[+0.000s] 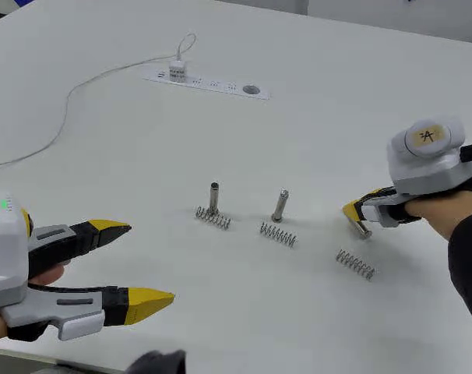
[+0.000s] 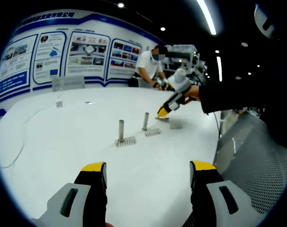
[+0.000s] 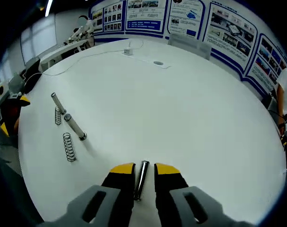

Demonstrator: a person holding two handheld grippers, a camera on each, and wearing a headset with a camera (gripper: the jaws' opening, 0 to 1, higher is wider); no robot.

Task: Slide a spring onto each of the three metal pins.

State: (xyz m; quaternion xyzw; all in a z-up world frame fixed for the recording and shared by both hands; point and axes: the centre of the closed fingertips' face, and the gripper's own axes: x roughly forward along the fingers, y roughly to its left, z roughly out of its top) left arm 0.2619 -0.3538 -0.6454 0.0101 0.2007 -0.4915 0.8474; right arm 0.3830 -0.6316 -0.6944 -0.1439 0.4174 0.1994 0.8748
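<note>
Two metal pins stand upright on the white table, the left pin [image 1: 213, 196] [image 2: 121, 130] [image 3: 58, 102] and the middle pin [image 1: 280, 204] [image 2: 145, 120] [image 3: 75, 126]. A spring lies at the foot of each, one [image 1: 213, 218] [image 2: 125, 141] [image 3: 58, 116] by the left pin and another [image 1: 278, 234] [image 2: 153, 132] [image 3: 68, 146] by the middle pin. A third spring [image 1: 355, 264] [image 2: 175, 126] lies further right. My right gripper [image 1: 353, 210] [image 3: 144, 171] is shut on the third pin [image 1: 363, 229] [image 3: 142, 175], held tilted low over the table. My left gripper [image 1: 146, 262] [image 2: 148, 169] hangs open at the near left, holding nothing.
A white power strip [image 1: 209, 82] with a plug and a cable [image 1: 65, 109] lies at the back of the table. The table's near edge [image 1: 33, 354] runs just under my left gripper. In the left gripper view a person [image 2: 148, 66] stands beyond the table.
</note>
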